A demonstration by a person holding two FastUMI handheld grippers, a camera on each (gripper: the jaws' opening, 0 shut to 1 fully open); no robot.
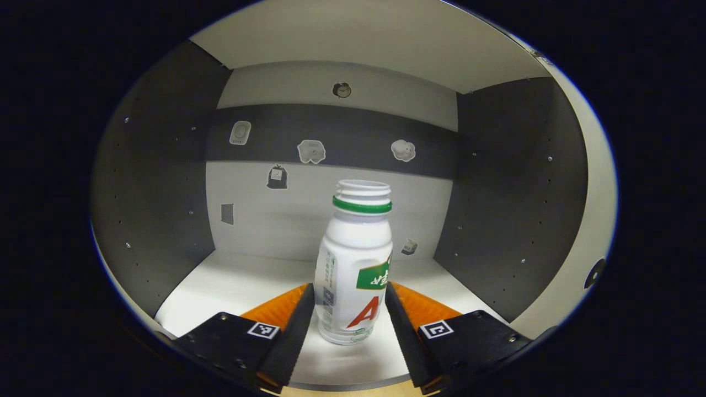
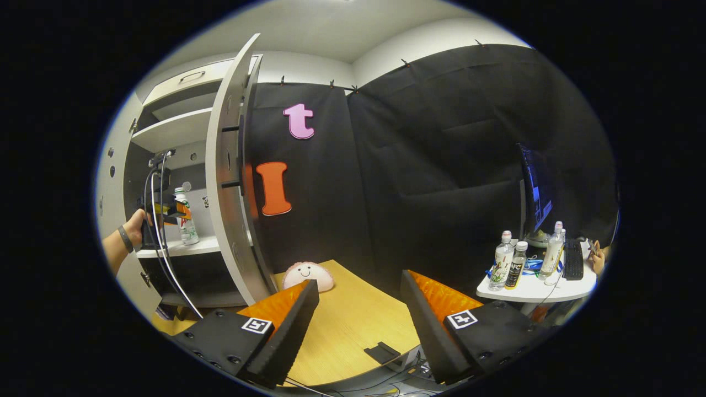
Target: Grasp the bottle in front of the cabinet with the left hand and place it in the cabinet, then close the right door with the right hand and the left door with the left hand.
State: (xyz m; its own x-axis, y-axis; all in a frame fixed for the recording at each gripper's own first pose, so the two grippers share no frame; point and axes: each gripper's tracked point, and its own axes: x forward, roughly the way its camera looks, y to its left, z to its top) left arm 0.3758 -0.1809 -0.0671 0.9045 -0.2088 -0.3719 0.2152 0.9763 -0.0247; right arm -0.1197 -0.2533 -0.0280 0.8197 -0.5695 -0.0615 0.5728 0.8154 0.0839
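Bottle (image 1: 354,264) upright on cabinet shelf (image 1: 231,284), clamped in left gripper (image 1: 349,298); right gripper (image 2: 358,309) wide, w/ nothing between

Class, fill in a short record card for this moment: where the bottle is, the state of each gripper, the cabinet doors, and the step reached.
bottle: upright on the cabinet shelf, no cap
left gripper: fingers flank the bottle's lower body; contact cannot be told
right gripper: open, holding nothing, over the wooden table
right door: open
left door: cannot be told
step: bottle in the cabinet, right door not yet closed
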